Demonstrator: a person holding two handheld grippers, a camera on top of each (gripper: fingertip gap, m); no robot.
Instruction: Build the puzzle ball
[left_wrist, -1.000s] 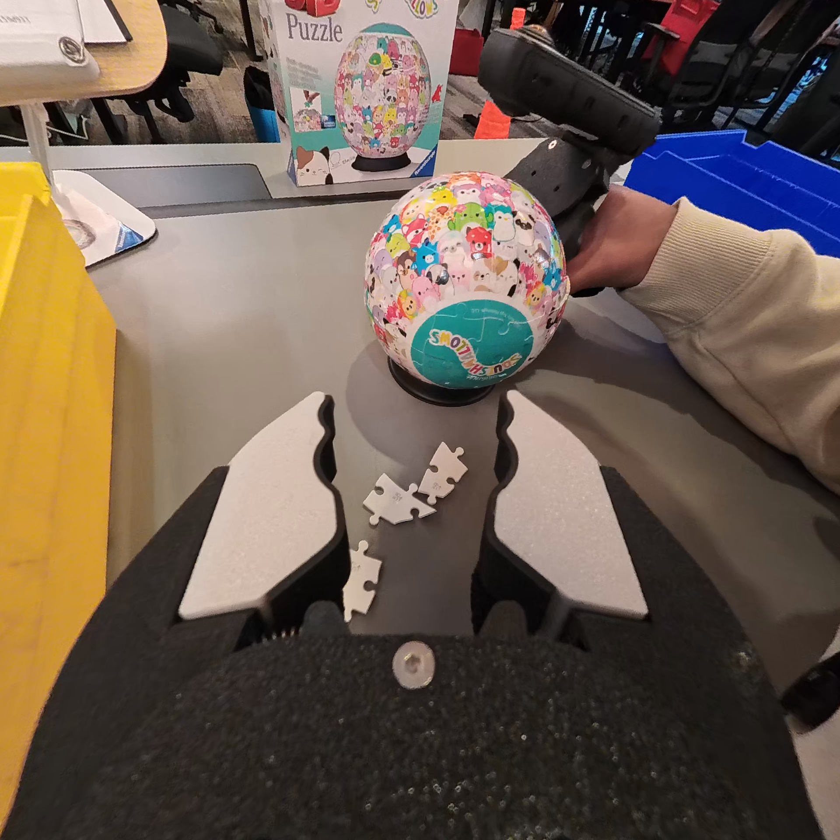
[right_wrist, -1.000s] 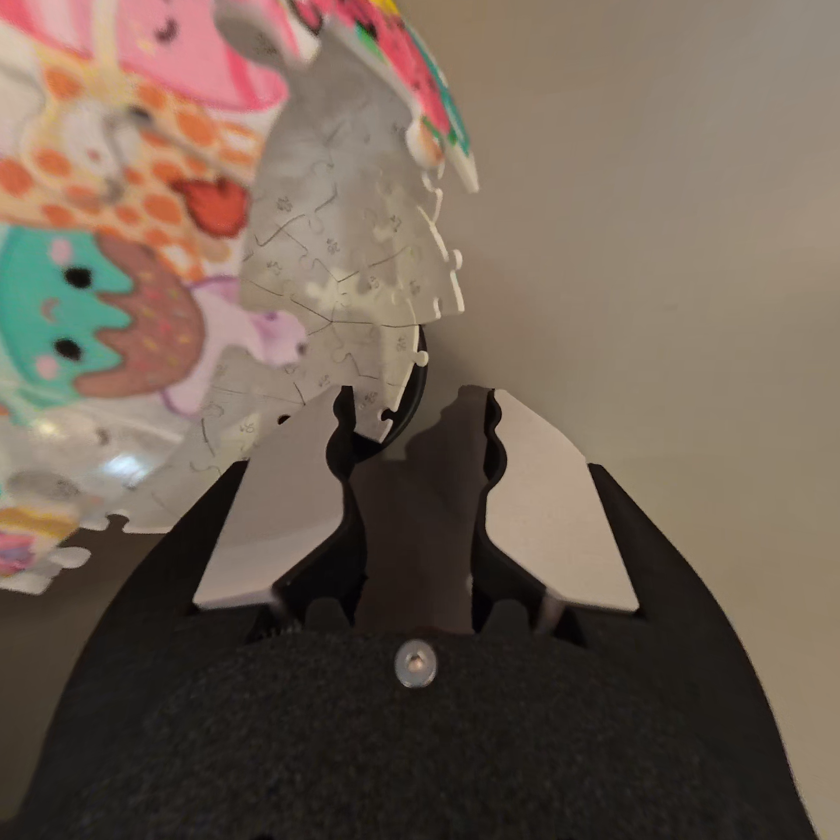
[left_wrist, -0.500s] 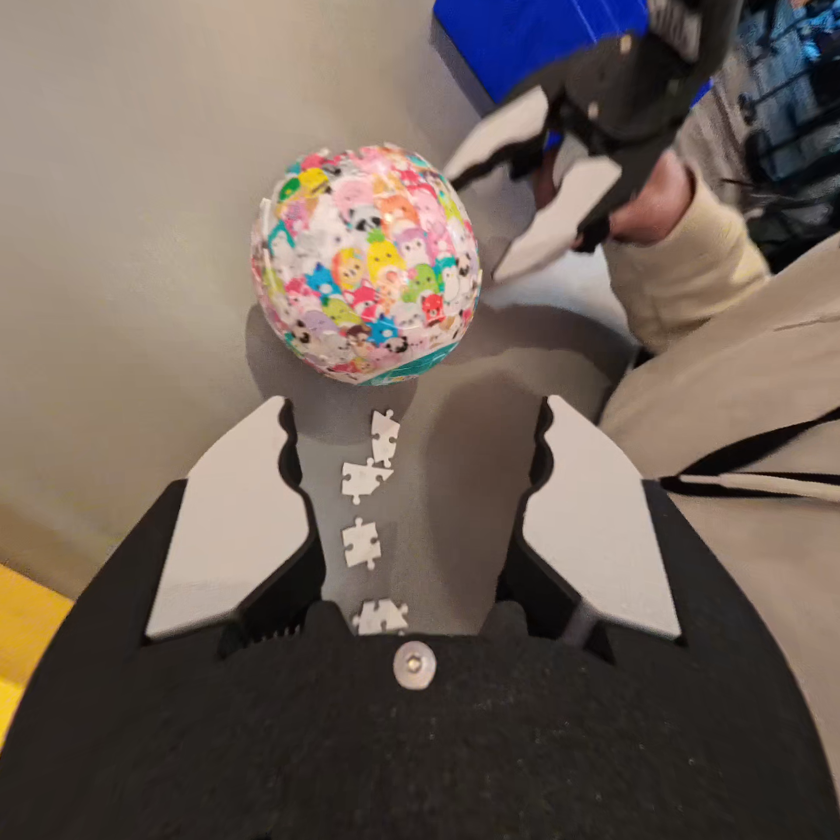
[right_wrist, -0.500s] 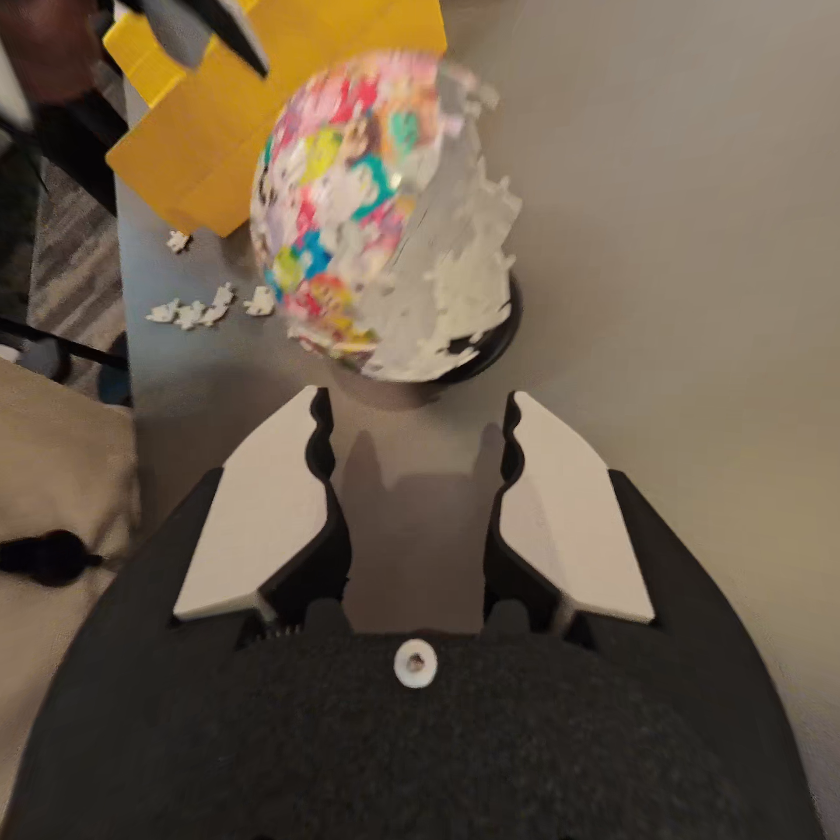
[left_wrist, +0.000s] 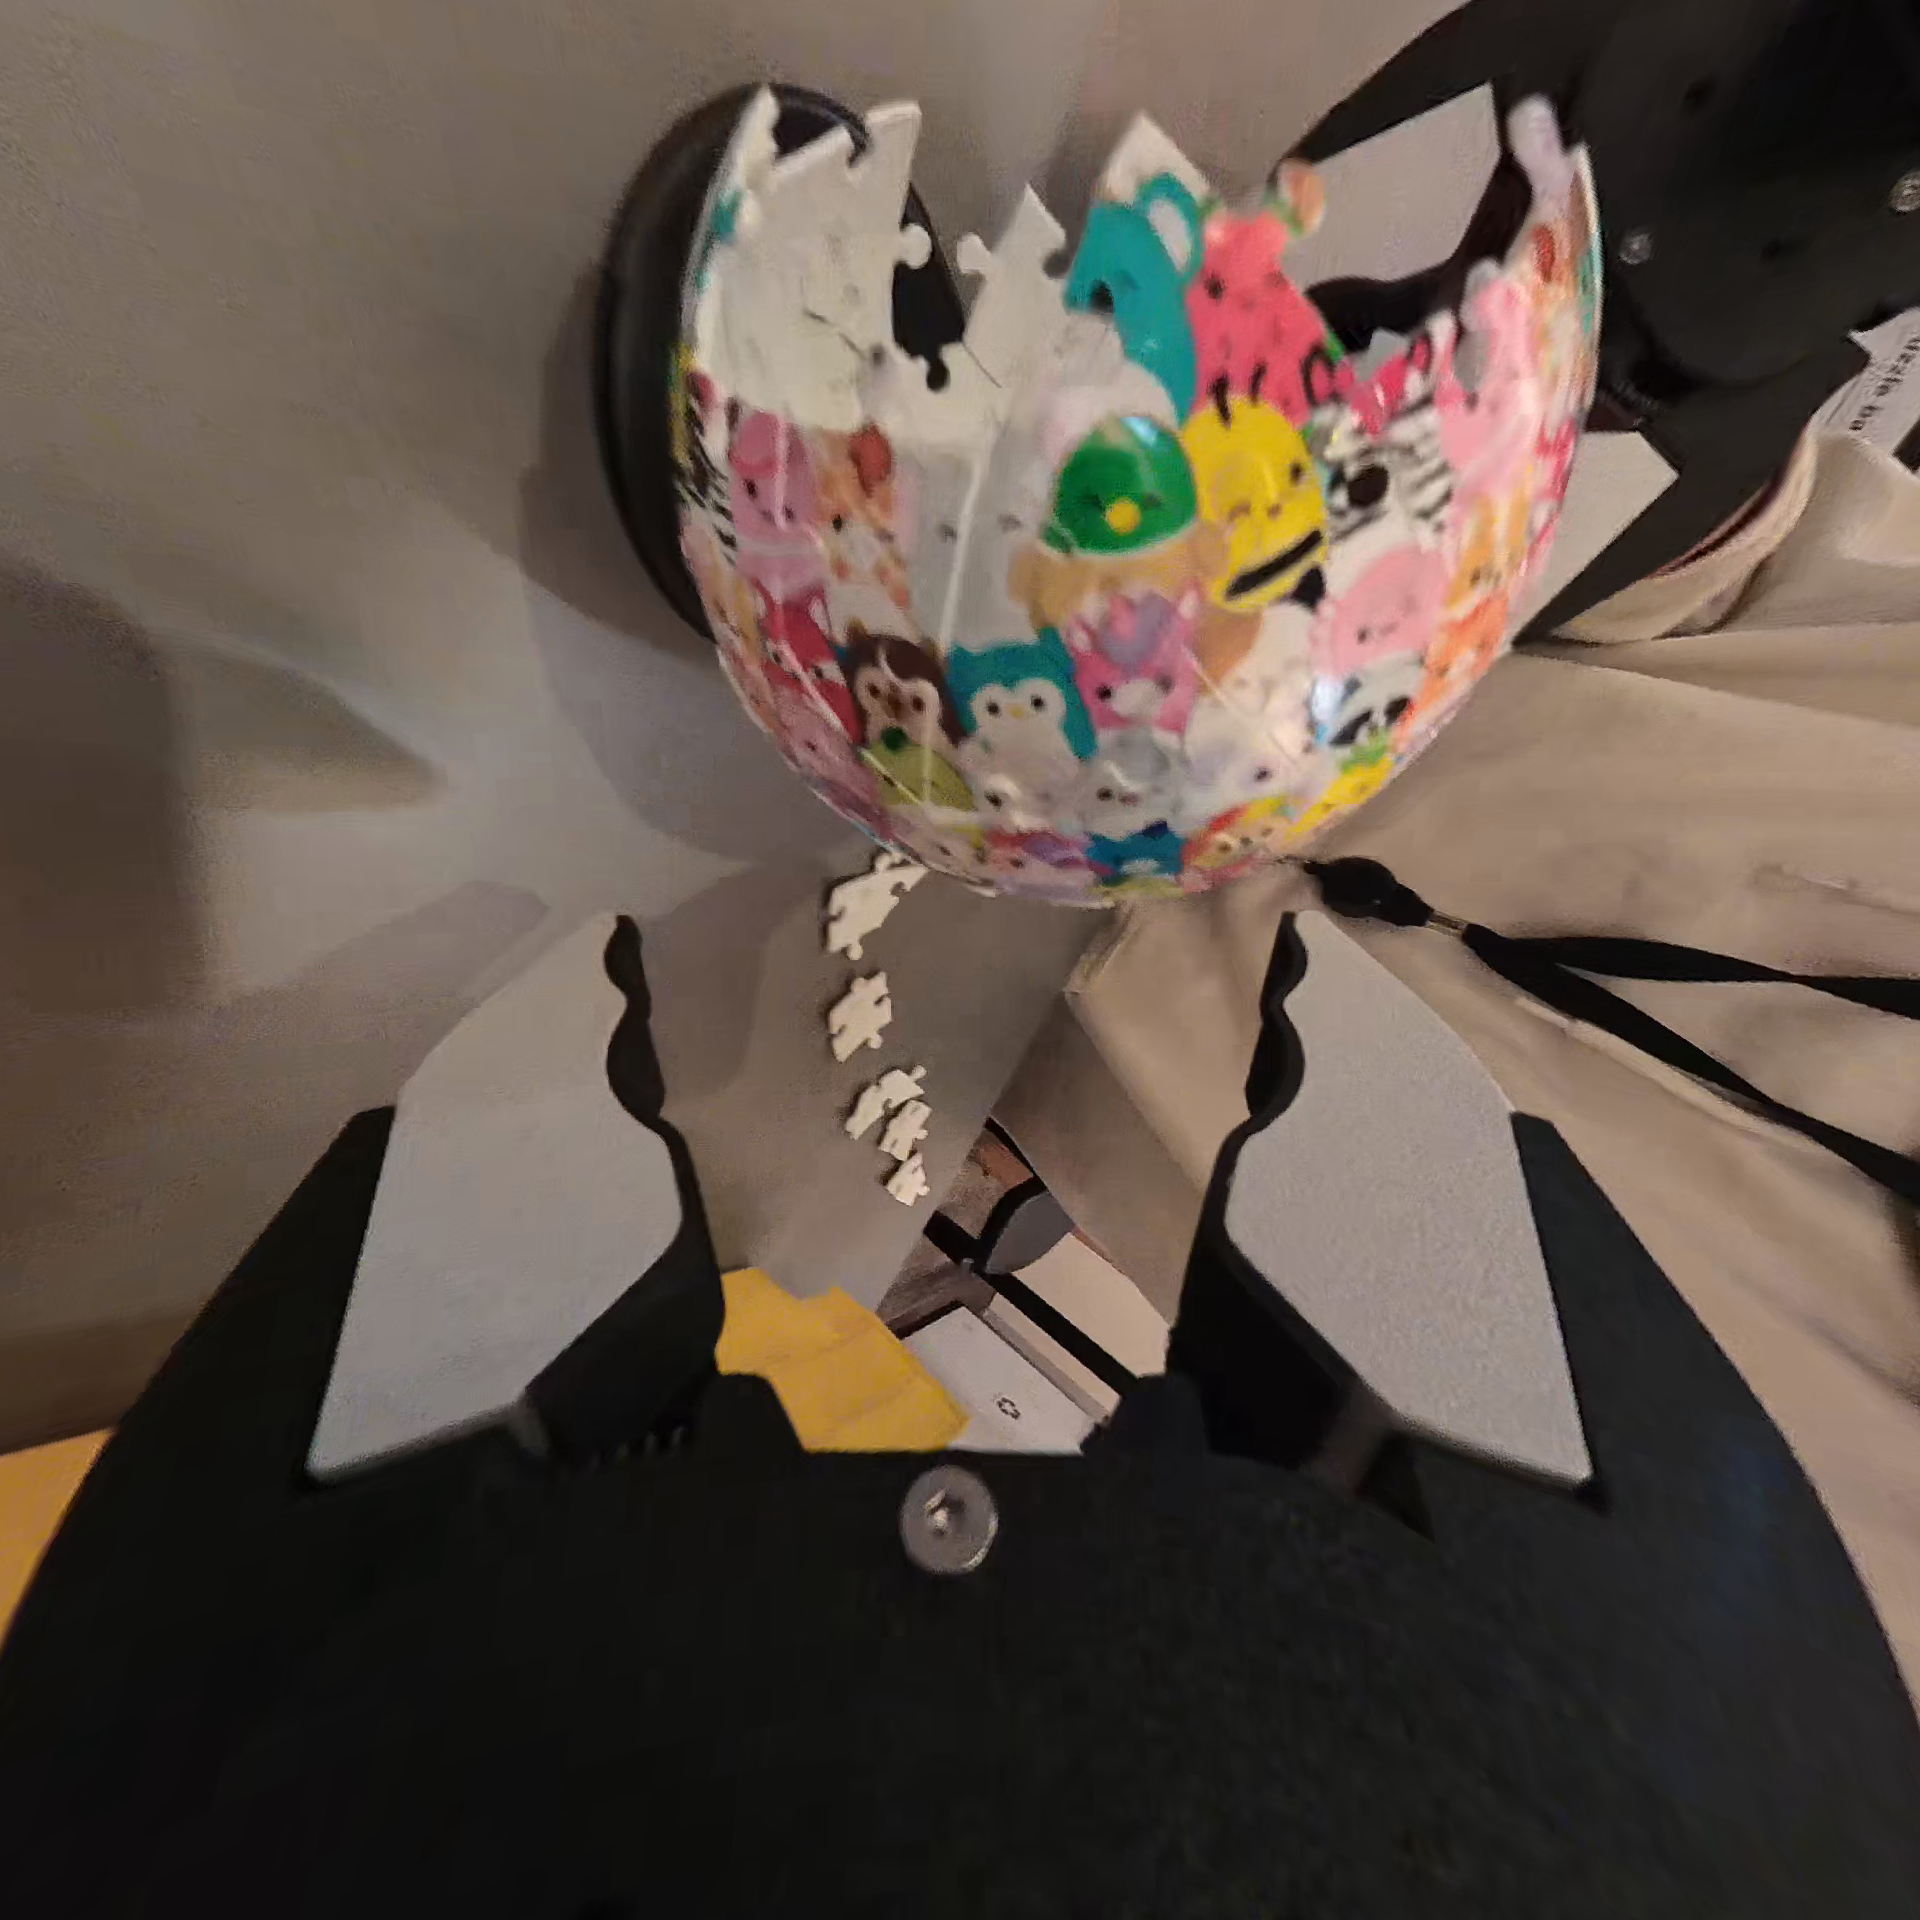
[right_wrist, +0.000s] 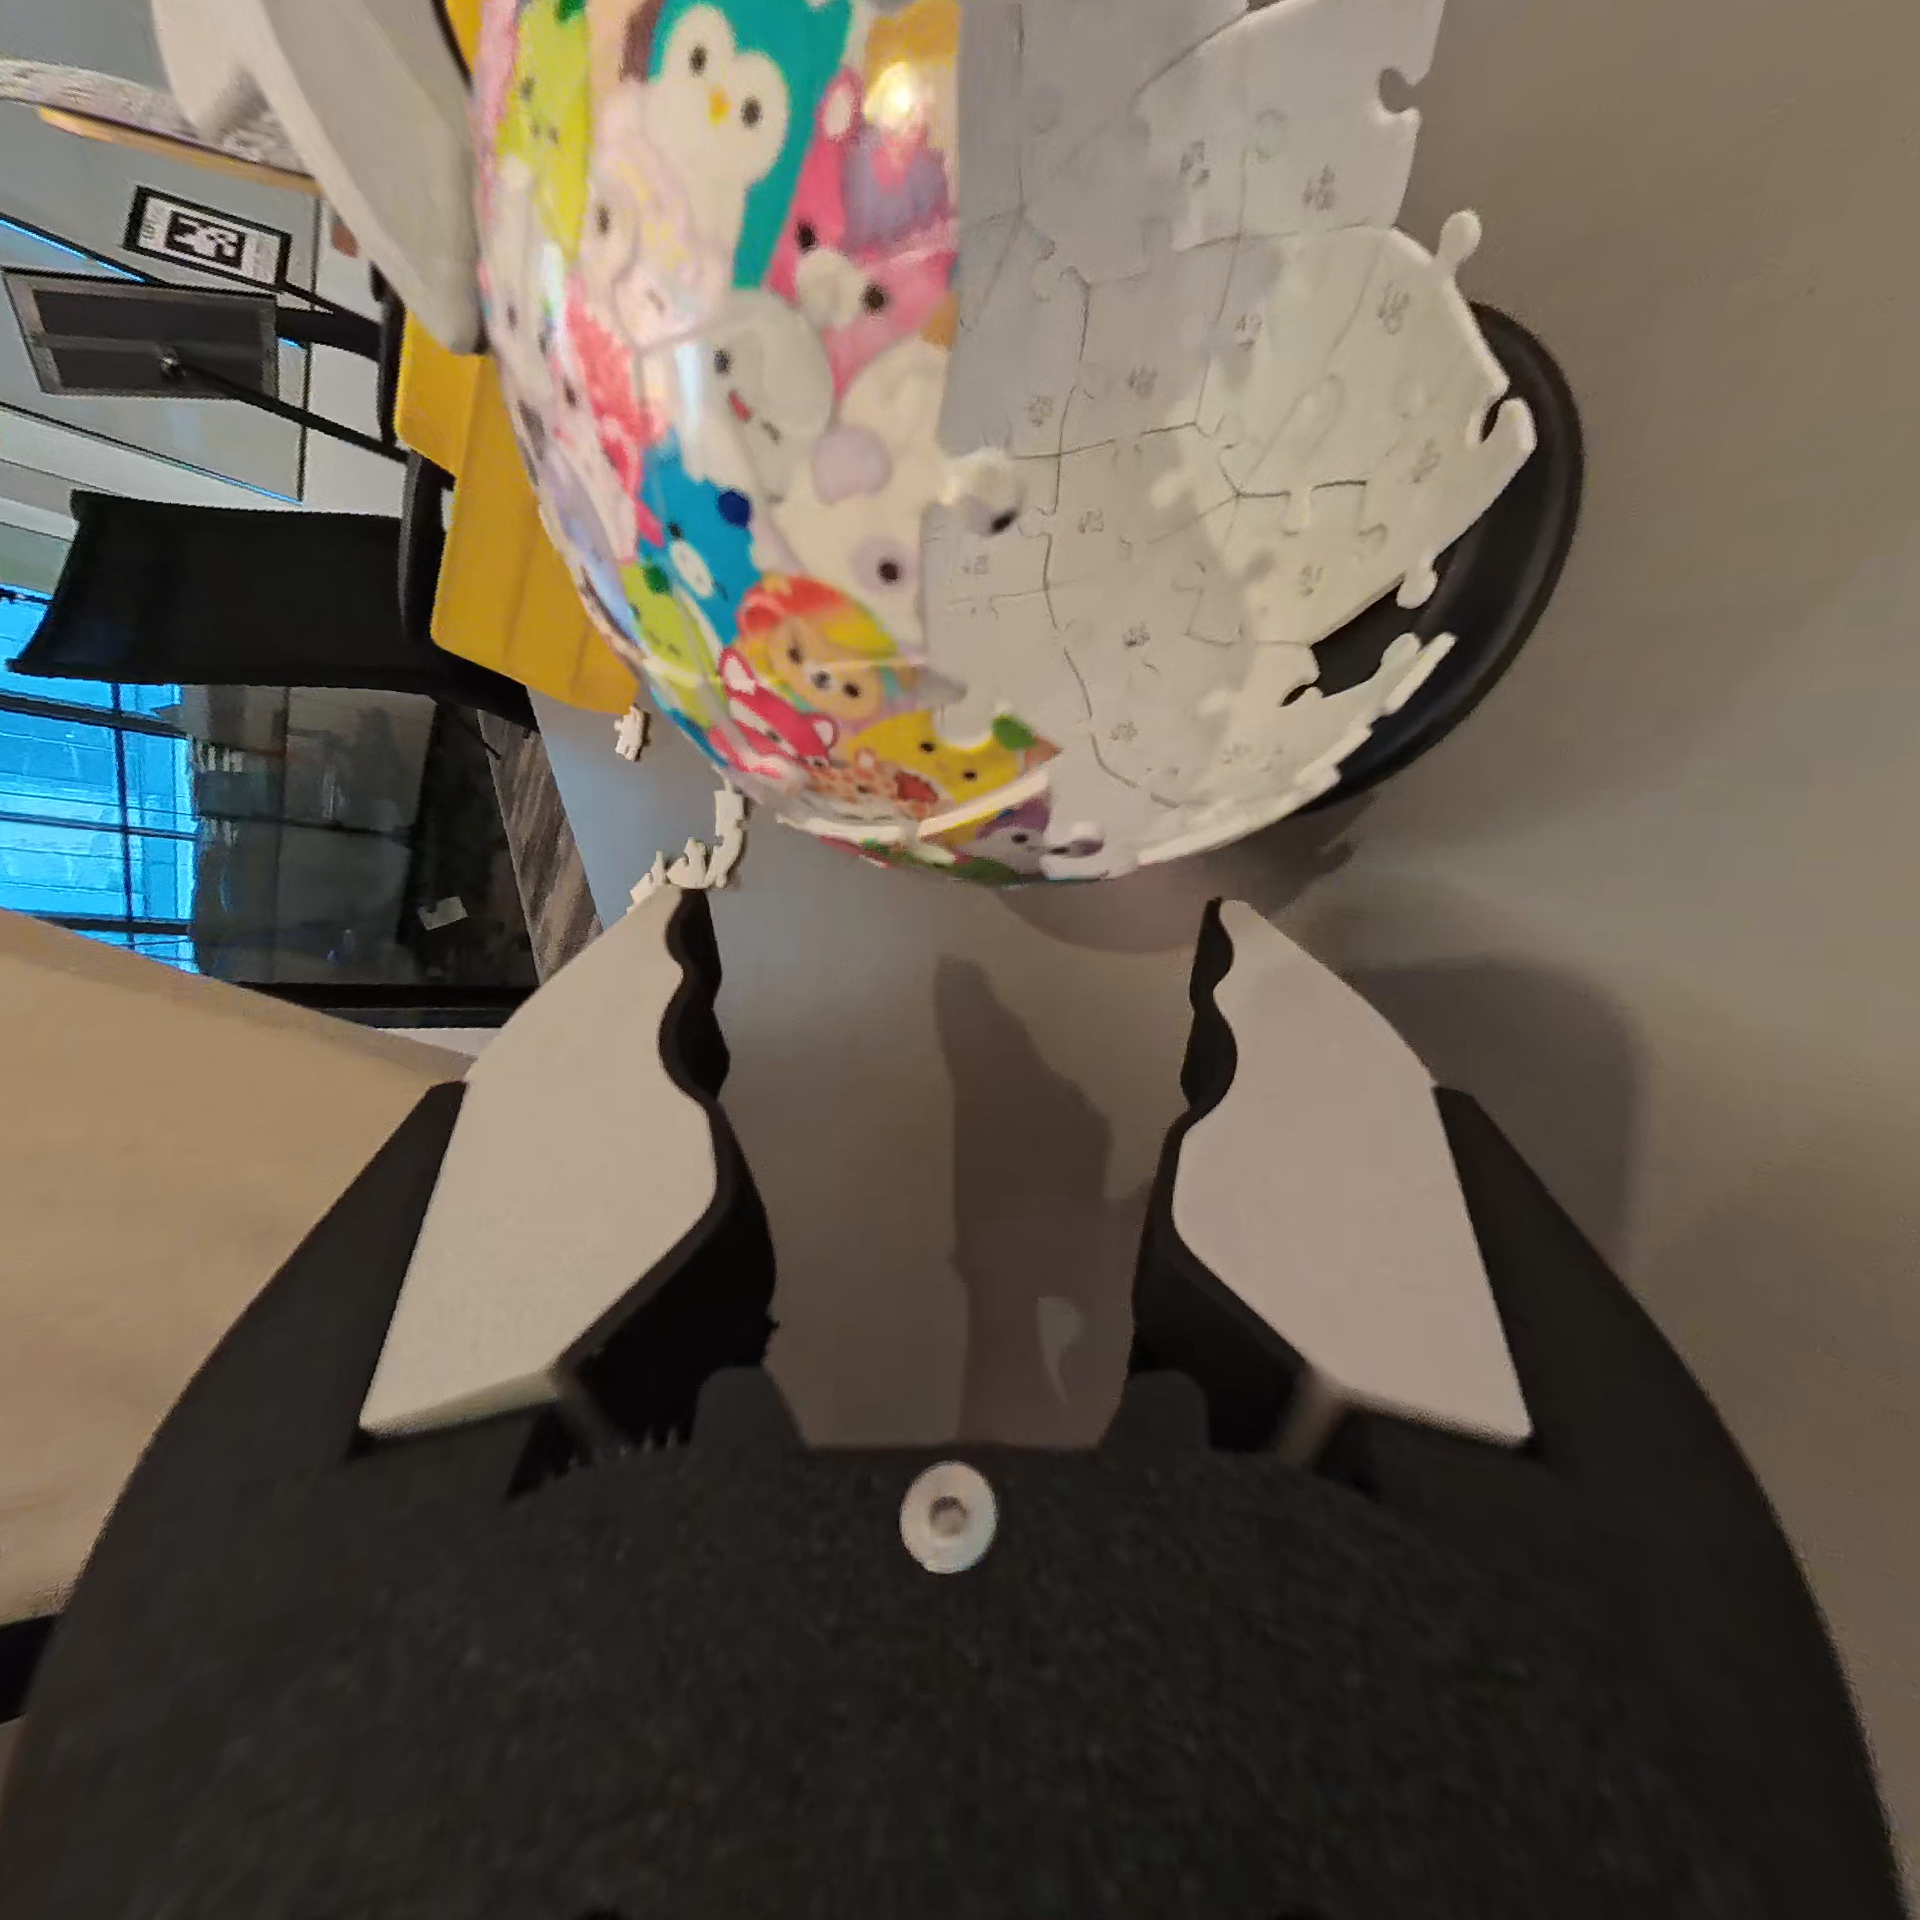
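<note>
Left wrist view: the left tool (left_wrist: 951, 935), jaws spread and empty, faces the puzzle ball (left_wrist: 1174, 540), whose jagged unfinished edge rests against a black stand (left_wrist: 644, 416) on the grey tabletop (left_wrist: 260, 520); loose pieces (left_wrist: 878, 1039) lie just beside the ball. Right wrist view: the right tool (right_wrist: 956, 914), likewise spread and empty, sits near the ball's white inner side.

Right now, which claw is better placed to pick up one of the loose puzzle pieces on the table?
Probably the left claw: it is open, and the loose pieces lie between its fingers. The right claw is open too, but faces the ball's unfinished side, pieces off beside it.
</note>
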